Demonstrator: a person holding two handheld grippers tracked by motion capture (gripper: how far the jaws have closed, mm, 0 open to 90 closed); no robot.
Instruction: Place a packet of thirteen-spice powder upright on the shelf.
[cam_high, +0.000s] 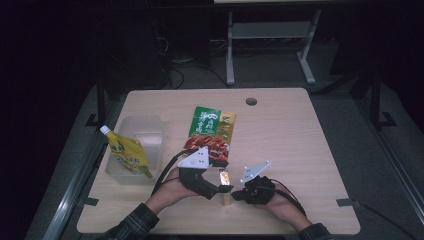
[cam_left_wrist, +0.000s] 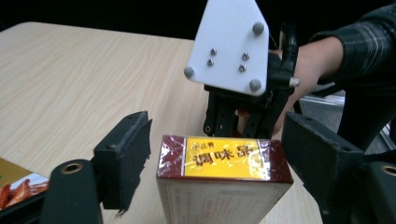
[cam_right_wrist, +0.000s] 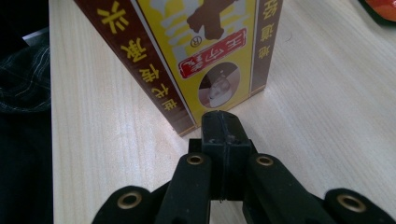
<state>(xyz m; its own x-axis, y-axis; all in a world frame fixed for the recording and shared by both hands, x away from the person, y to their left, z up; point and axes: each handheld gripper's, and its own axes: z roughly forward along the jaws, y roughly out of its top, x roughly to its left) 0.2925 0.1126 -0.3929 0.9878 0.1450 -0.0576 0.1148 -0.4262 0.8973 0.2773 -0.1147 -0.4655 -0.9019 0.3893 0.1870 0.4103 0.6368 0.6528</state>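
Box (cam_left_wrist: 222, 179): card, wrapped in glossy clear film. Worktop (cam_high: 280, 140): pale wood grain, matt, smooth. Left claw (cam_left_wrist: 215, 154) pads: black, rough, foam-like. Tub (cam_high: 142, 131): translucent plastic. Pouch (cam_high: 127, 152): glossy.

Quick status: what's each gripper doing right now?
Left gripper: open, jaws either side of the seasoning box, not pressing.
Right gripper: shut, empty, tips at the box's base.

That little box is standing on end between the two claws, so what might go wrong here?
1. The box stands tall on a narrow base; the shut right gripper, touching its foot, might tip it.
2. The left gripper straddles the top with gaps at both pads, so closing off-centre may knock the box over, perhaps toward the snack bag.
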